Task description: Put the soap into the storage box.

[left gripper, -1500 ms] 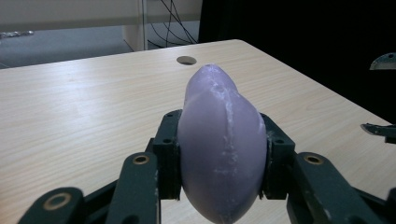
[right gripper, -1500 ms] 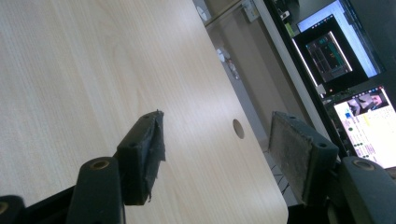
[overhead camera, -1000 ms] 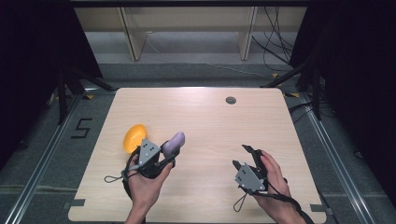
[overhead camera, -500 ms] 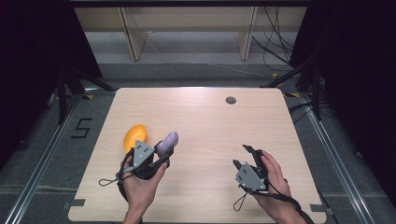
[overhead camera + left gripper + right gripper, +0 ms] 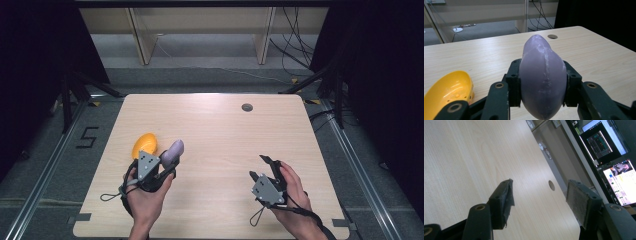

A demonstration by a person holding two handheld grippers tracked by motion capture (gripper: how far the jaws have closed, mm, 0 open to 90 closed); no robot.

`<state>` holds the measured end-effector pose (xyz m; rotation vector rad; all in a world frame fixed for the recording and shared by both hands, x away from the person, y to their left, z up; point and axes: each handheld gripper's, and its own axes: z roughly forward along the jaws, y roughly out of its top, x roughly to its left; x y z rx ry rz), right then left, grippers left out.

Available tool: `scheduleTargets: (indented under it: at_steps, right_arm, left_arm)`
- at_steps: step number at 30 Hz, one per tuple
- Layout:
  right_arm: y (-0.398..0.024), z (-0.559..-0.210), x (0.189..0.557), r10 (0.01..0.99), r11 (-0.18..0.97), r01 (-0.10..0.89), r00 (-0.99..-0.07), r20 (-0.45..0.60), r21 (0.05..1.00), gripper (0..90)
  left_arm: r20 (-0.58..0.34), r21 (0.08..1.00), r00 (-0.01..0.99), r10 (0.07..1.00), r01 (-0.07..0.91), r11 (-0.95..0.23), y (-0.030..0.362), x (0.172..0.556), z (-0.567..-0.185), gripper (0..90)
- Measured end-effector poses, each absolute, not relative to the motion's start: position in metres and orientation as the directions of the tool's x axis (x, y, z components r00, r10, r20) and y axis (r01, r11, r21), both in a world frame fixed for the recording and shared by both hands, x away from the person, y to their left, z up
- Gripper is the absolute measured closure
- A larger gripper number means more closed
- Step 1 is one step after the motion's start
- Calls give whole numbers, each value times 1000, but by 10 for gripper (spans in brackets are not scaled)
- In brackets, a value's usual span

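A pale purple egg-shaped shell [image 5: 541,70] sits between the pads of my left gripper [image 5: 541,83], which is shut on it. In the high view that gripper [image 5: 168,160] holds the purple shell [image 5: 173,151] just above the table's front left. A yellow shell half [image 5: 145,144] lies on the wood right beside it, hollow side up [image 5: 449,88]. My right gripper [image 5: 259,168] rests at the front right, open; its jaws have just been closing a little, and nothing is between them [image 5: 542,195].
The light wooden table [image 5: 225,135] has a round cable hole [image 5: 247,107] near its far edge. Black curtains flank both sides. Shelf legs and cables stand on the floor beyond the table. Lit monitors [image 5: 619,182] show past the table's edge.
My left gripper has carried the purple shell a little to the left, closer to the yellow half. The right hand has stayed where it was.
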<state>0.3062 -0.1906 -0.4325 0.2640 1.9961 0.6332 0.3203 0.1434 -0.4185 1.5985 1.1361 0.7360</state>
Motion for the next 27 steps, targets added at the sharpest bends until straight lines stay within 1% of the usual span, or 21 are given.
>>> scheduleTargets:
  at_steps: [1,4,6,7,9,12,13,16,22,24,27]
  right_arm:
    - [-190,-433,306,438,839,-72,-497,-749,539,393]
    - [-191,-432,306,439,841,-78,-481,-759,535,393]
    - [-190,-433,306,437,840,-72,-497,-749,538,393]
    - [-191,-433,306,443,839,-75,-481,-756,539,393]
    - [-190,-433,306,437,840,-72,-498,-749,538,393]
    - [-190,-433,306,438,840,-71,-497,-749,538,393]
    - [-191,-433,306,443,839,-75,-481,-756,539,393]
    - [-190,-433,306,437,840,-74,-496,-751,538,393]
    - [-191,-433,306,440,840,-76,-486,-755,538,393]
    - [-190,-433,306,438,840,-71,-497,-749,538,393]
    - [-190,-433,306,437,840,-71,-498,-749,538,393]
  left_arm:
    - [-65,947,370,927,316,-59,144,320,-418,584]
    - [-66,948,358,931,315,-54,146,321,-418,585]
    - [-64,948,352,934,314,-54,147,321,-417,585]
    - [-63,948,349,935,313,-53,148,321,-417,585]
    - [-56,949,343,938,311,-57,149,321,-417,584]
    - [-54,950,334,941,307,-55,151,322,-417,585]
    - [-53,950,331,942,309,-55,151,322,-417,585]
    - [-50,951,322,945,306,-54,153,322,-417,585]
    - [-48,952,310,950,301,-50,155,323,-417,585]
    - [-43,952,306,951,300,-53,157,323,-418,585]
    - [-55,950,290,955,310,-40,158,323,-418,584]
